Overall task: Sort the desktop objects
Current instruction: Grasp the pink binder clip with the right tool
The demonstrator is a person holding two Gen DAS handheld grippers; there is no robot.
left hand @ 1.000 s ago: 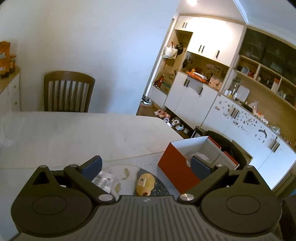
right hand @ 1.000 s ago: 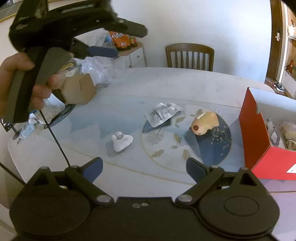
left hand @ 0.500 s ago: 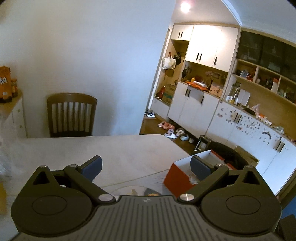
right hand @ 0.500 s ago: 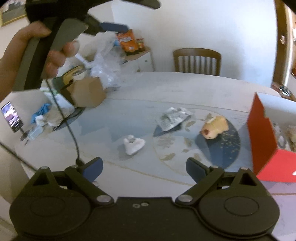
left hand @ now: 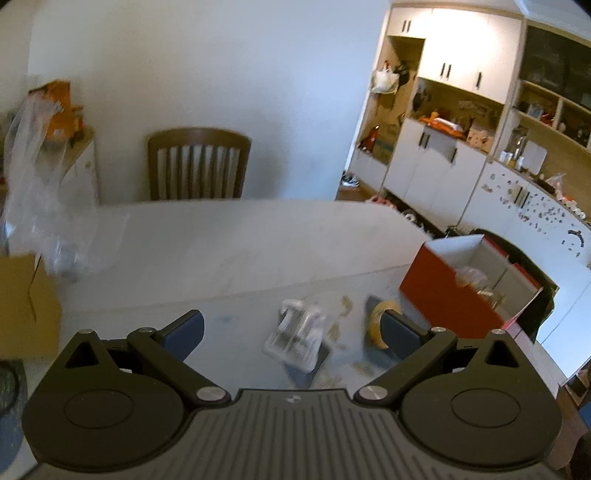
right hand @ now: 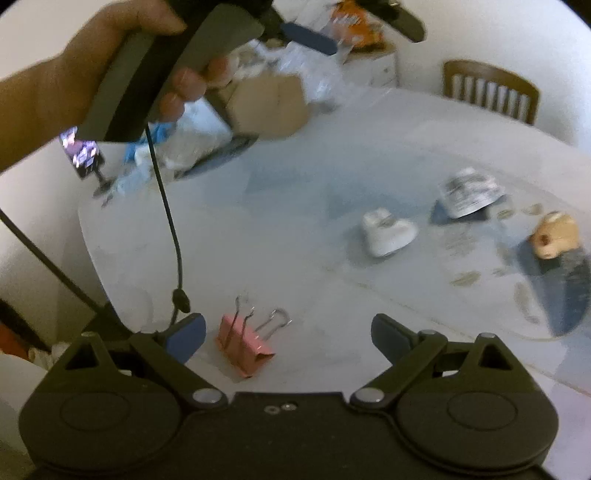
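My right gripper (right hand: 286, 334) is open and empty, low over the table's near edge, with a pink binder clip (right hand: 243, 345) lying between its fingers. Farther right lie a white object (right hand: 389, 232), a clear packet (right hand: 467, 192) and a tan toy (right hand: 554, 236). My left gripper (left hand: 291, 332) is open and empty, held high above the table; it also shows in the right wrist view (right hand: 332, 29) at the top, in a hand. Below it lie the packet (left hand: 297, 334) and the toy (left hand: 380, 321). A red box (left hand: 443, 291) with items inside stands at the right.
A cardboard box (left hand: 22, 299) and crumpled clear plastic (left hand: 37, 192) stand at the table's left. A wooden chair (left hand: 197, 166) is behind the table. Blue and white clutter and a phone on a stand (right hand: 83, 155) sit at the far left edge.
My right gripper has swung left and down, bringing the pink binder clip between its fingers. My left gripper has tilted down again, so the packet and toy are back in its view.
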